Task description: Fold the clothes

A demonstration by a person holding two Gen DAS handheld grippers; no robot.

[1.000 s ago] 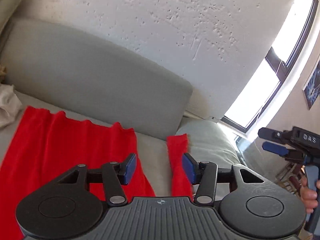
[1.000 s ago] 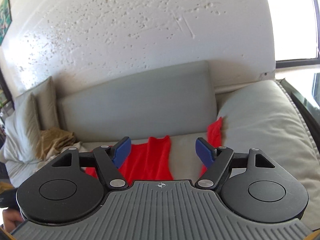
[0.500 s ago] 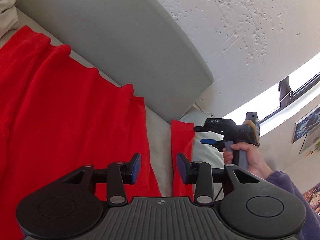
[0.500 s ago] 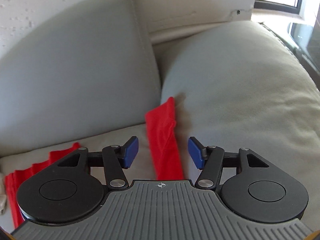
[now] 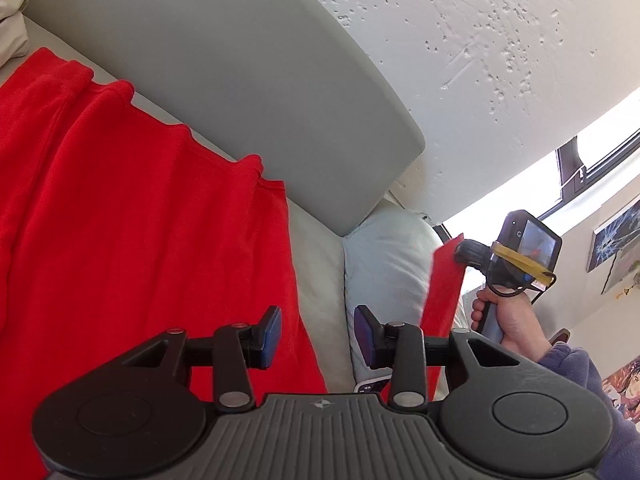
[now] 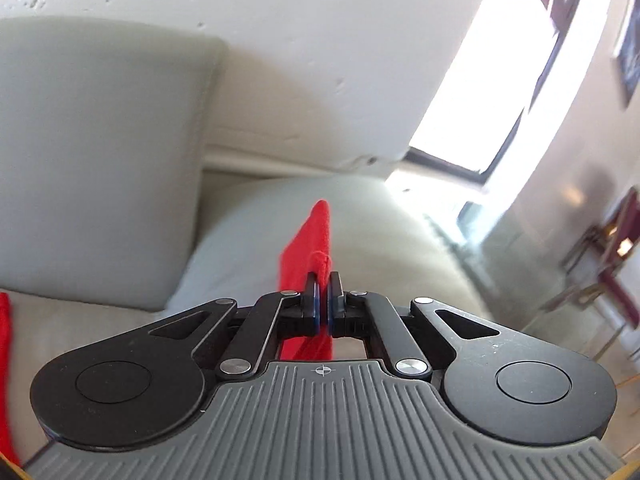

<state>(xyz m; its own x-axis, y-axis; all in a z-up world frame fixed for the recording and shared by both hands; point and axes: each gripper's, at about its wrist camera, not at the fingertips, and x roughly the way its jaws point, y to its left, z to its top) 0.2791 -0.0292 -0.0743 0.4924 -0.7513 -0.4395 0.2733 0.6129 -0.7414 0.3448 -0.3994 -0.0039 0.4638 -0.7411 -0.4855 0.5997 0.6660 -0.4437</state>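
Red garment (image 5: 140,240) — spread across grey sofa (image 5: 248,92). Right gripper (image 6: 323,304) — clamped on its lifted corner. Left gripper (image 5: 318,338) — jaws apart, grasping nothing.

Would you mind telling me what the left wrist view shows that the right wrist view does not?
Only the left wrist view shows the open left gripper, the red garment's broad spread across the sofa seat, and the hand holding the right tool. Only the right wrist view shows the right gripper shut on the red strip close up. Both show the lifted strip, grey back cushion and window.
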